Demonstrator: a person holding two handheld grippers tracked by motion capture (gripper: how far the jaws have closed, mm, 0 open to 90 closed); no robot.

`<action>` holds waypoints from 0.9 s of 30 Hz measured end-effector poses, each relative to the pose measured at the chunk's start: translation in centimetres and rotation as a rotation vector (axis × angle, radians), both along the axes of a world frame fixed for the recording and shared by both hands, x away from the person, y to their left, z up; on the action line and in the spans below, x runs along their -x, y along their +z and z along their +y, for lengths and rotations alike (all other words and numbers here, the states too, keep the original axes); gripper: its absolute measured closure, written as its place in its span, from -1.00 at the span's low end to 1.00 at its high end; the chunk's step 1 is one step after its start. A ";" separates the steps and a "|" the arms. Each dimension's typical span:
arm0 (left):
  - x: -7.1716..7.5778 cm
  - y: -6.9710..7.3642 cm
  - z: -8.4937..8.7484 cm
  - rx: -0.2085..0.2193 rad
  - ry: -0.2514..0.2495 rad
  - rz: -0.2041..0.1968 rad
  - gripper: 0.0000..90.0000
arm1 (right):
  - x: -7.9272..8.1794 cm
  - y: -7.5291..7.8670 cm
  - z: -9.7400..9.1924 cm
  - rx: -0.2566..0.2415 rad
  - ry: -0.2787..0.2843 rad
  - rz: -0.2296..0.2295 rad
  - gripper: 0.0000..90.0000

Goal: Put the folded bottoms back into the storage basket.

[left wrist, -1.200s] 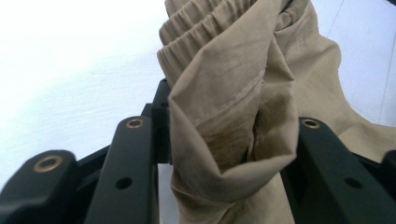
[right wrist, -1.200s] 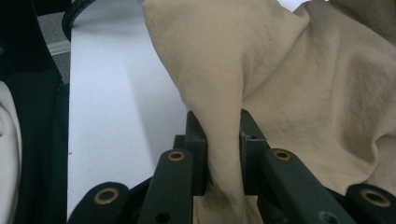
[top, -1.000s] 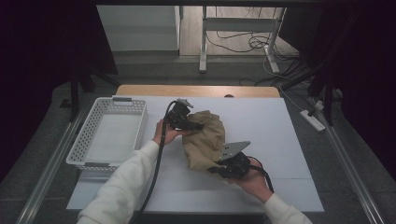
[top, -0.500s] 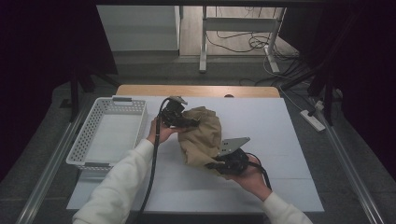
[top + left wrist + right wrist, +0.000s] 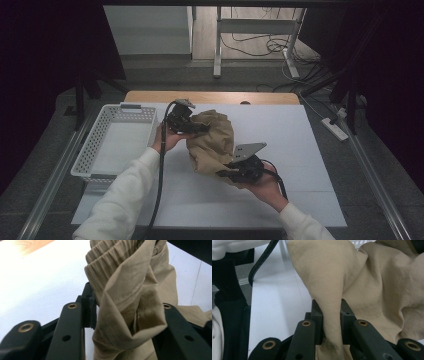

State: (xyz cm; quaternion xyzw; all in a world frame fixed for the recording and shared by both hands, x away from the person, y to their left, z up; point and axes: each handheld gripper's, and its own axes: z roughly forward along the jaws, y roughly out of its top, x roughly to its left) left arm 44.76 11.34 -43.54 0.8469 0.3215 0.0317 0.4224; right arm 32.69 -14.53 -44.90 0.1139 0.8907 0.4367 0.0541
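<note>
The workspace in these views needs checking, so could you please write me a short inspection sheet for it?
Surface: white table, wooden strip at its far edge.
Job's things: tan garment with an elastic band, bunched, held up between both grippers.
Clutter: white basket at the table's left side.
Grippers: left gripper shut on the garment; right gripper shut on a fold.
Cables: black cable trails along the left sleeve.
Surroundings: dark curtains, floor cables, power strip.

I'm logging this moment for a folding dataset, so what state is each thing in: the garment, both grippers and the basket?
tan garment: bunched, lifted between both grippers, lower part on the table
left gripper: shut on the garment beside its elastic hem
right gripper: shut on a fold of the garment
white basket: upright at the table's left, nothing in it
</note>
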 end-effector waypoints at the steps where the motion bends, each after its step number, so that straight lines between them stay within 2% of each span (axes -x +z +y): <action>1: 0.0 0.1 0.1 0.002 0.002 -0.002 0.33 | 0.0 0.1 0.1 -0.002 -0.001 0.000 0.74; 27: 0.9 3.2 2.3 0.015 0.031 -0.063 0.32 | -0.5 2.3 1.5 -0.061 0.018 -0.038 0.75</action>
